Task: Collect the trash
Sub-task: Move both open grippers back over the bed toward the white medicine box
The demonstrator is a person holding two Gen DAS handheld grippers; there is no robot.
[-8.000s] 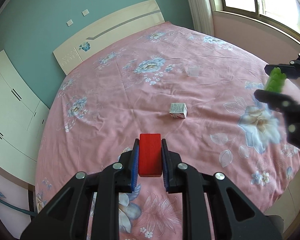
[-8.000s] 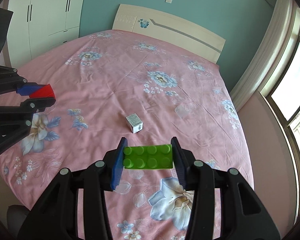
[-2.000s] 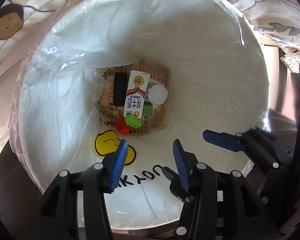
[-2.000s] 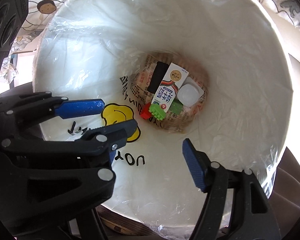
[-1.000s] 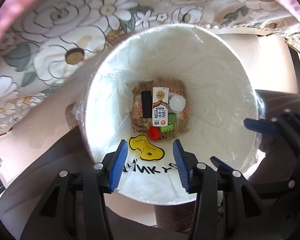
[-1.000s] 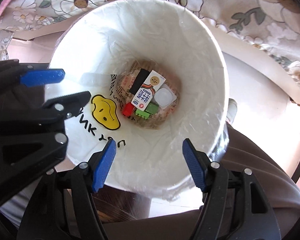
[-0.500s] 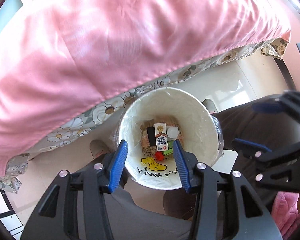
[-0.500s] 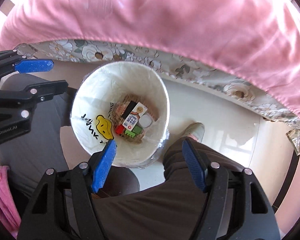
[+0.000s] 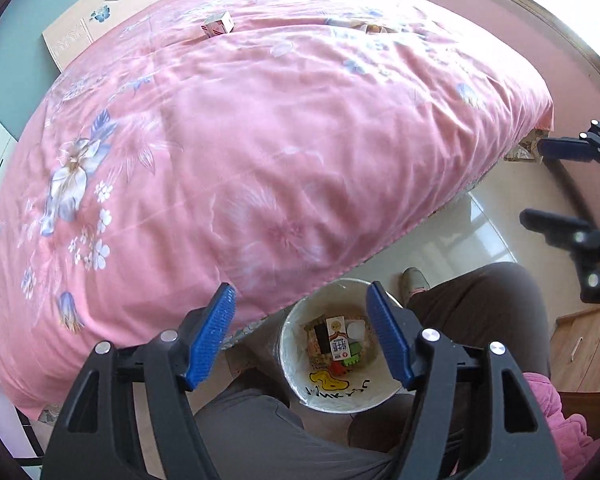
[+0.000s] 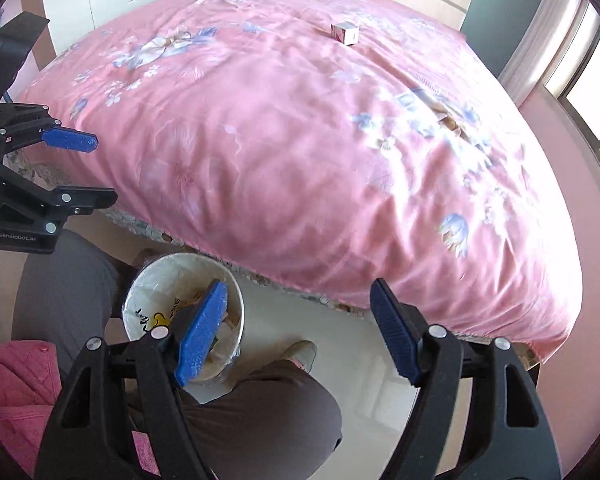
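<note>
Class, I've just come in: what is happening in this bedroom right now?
A person holds two tools above the floor beside the bed. Both the left tool and right tool are open and carry nothing. The bin below holds a milk carton and bricks. One small box lies on the bed.

Both wrist cameras look down and forward from above the foot of the bed, each past its own tongs. The left view sits left, the right view right. They share the bed, the bin and the small carton.
</note>
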